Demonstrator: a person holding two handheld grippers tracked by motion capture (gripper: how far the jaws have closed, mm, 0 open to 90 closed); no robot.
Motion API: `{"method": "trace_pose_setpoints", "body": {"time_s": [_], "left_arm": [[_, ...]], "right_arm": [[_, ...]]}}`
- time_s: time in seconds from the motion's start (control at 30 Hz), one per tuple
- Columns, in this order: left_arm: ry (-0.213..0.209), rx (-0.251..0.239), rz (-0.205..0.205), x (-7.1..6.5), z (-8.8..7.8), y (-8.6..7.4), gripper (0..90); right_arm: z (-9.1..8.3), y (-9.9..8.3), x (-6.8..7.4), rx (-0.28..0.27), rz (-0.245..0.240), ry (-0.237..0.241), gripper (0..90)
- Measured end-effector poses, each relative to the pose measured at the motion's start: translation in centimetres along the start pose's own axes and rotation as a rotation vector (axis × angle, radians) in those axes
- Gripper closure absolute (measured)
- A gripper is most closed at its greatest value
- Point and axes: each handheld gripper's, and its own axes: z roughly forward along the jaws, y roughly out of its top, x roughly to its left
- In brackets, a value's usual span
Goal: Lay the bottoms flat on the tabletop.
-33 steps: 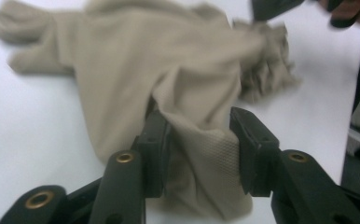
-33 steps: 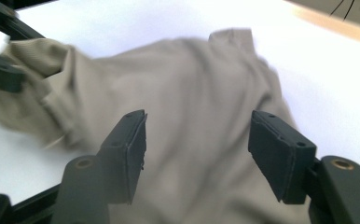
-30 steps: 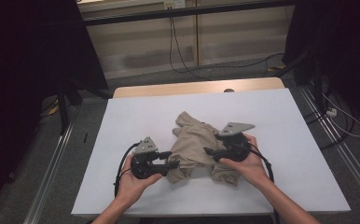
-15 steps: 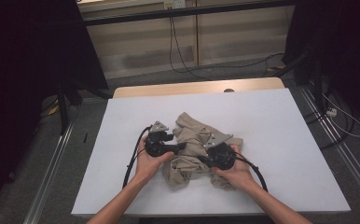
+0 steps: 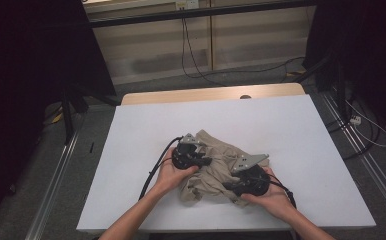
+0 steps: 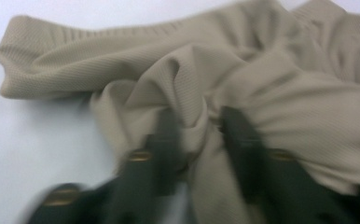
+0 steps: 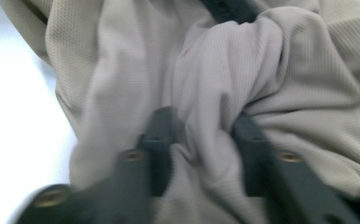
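Beige crumpled cloth (image 5: 216,167) on my white bench (image 5: 281,130): left hand-held gripper (image 6: 194,128) pinches its 9 o'clock fold, right hand-held gripper (image 7: 201,133) its 4 o'clock fold, both equally close.

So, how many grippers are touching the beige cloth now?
2. The left gripper bites the beige cloth's left side; the right gripper bites its right front edge. Both have fabric bunched between their jaws.

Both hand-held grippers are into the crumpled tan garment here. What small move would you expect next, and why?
Probably lift and draw the two apart to open it out. The left hand-held gripper and right hand-held gripper each have a fold of the tan garment bunched between their jaws, and it lies heaped on the white table. Grip firmness is unclear through blur.
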Motion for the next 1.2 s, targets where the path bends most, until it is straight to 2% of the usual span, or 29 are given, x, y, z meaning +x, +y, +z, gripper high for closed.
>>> {"method": "trace_pose_setpoints", "body": {"time_s": [0.03,0.07,0.1,0.17,0.23,0.37,0.5,0.6,0.67,0.73,0.8,0.83,0.87,0.93,0.97,1.0,1.07,1.13,1.2], "left_arm": [[-0.019,0.013,0.004,0.0,-0.4,-0.1,74.7],[-0.020,0.023,0.004,-0.2,-0.8,-0.3,77.8],[-0.022,0.034,0.008,-0.3,-1.3,-0.4,77.8],[-0.027,0.054,0.016,-0.7,-2.4,-1.1,79.0],[-0.040,0.064,0.007,-1.3,-3.5,-2.0,79.6],[-0.052,0.077,0.005,-3.0,-5.7,-4.0,79.9],[-0.054,0.070,-0.011,-4.2,-7.2,-5.4,79.8],[-0.050,0.043,-0.023,-4.2,-7.7,-5.6,77.9],[-0.043,0.022,-0.021,-4.0,-7.9,-5.4,71.5],[-0.006,-0.014,-0.037,-3.6,-8.0,-4.8,55.5],[0.010,-0.053,-0.033,-3.3,-8.2,-4.1,53.4],[0.035,-0.078,-0.030,-3.1,-8.4,-3.5,51.2],[0.047,-0.087,-0.020,-3.0,-8.4,-3.1,50.0],[0.054,-0.109,-0.009,-2.6,-8.0,-2.1,51.4],[0.048,-0.110,-0.006,-2.5,-7.6,-1.6,51.6],[0.041,-0.095,-0.003,-2.4,-7.0,-1.2,51.9],[0.060,-0.058,0.050,-2.4,-5.3,-0.8,51.7],[0.066,-0.040,0.062,-2.4,-3.7,-0.8,45.7],[0.072,-0.002,0.079,-2.5,-2.5,-1.0,35.7]], "right_arm": [[0.0,0.0,0.0,0.000,0.000,0.000,47.9],[-0.5,-0.1,0.0,-0.005,0.015,-0.020,43.6],[-0.5,-0.1,0.0,-0.005,0.015,-0.020,41.3],[-1.1,-0.4,-0.1,-0.015,0.030,-0.031,39.8],[-1.8,-0.8,-0.1,-0.025,0.039,-0.046,37.7],[-3.2,-1.3,0.1,-0.046,0.050,-0.062,32.6],[-4.9,-1.2,-0.4,-0.095,0.076,-0.085,32.2],[-5.9,-1.1,-1.4,-0.126,0.110,-0.121,37.2],[-6.3,-1.1,-2.2,-0.135,0.127,-0.136,45.0],[-6.7,-1.1,-3.3,-0.135,0.156,-0.187,54.4],[-7.1,-0.9,-4.4,-0.143,0.172,-0.241,63.2],[-7.3,-0.8,-4.8,-0.145,0.172,-0.267,66.5],[-7.4,-0.5,-5.5,-0.140,0.158,-0.315,69.2],[-7.3,-0.2,-6.5,-0.120,0.165,-0.322,71.2],[-7.0,-0.1,-7.1,-0.089,0.176,-0.315,71.3],[-6.6,-0.2,-7.6,-0.063,0.185,-0.315,71.3],[-5.6,-0.7,-8.2,-0.035,0.217,-0.309,66.8],[-5.0,-1.6,-8.2,-0.021,0.241,-0.306,63.2],[-4.9,-2.4,-8.0,0.004,0.243,-0.312,58.6]]}}
